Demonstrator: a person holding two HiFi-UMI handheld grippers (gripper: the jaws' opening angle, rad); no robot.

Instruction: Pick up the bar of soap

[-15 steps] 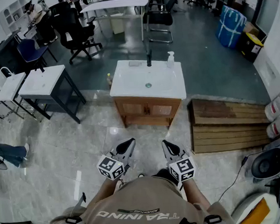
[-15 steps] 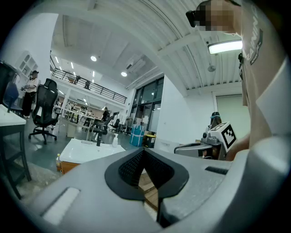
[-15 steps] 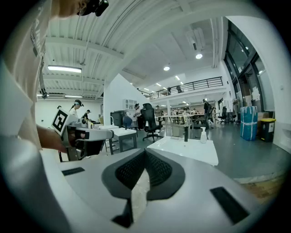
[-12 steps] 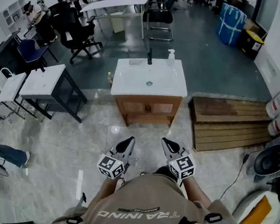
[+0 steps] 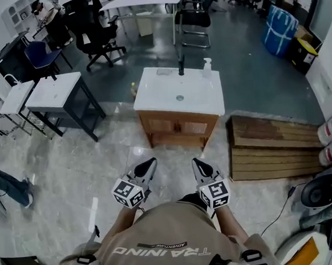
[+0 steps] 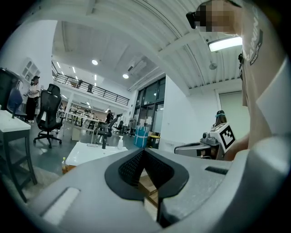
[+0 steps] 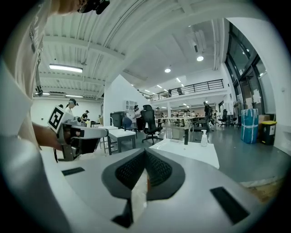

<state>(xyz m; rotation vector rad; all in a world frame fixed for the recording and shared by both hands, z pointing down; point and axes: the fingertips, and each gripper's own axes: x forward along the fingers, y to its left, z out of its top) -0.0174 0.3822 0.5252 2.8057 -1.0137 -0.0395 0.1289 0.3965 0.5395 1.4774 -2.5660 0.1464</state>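
A white sink cabinet (image 5: 195,107) stands a few steps ahead on the tiled floor. A small pale flat piece, apparently the bar of soap (image 5: 164,71), lies at the back left of its top, beside the black tap (image 5: 181,65). A pump bottle (image 5: 207,67) stands to the right of the tap. My left gripper (image 5: 150,162) and right gripper (image 5: 197,162) are held close to my body, far short of the sink. Both are shut with nothing between the jaws, as the left gripper view (image 6: 144,152) and right gripper view (image 7: 144,152) show.
A dark-framed white table (image 5: 54,92) stands to the left of the sink. A wooden pallet (image 5: 273,146) lies on the floor to its right. Office chairs (image 5: 98,34) and a long desk (image 5: 141,0) stand behind. Machines and a cable (image 5: 317,194) sit at my right.
The head view has shifted a little. Both grippers stay shut and side by side in front of my body. The person's legs at the left edge have moved down and left.
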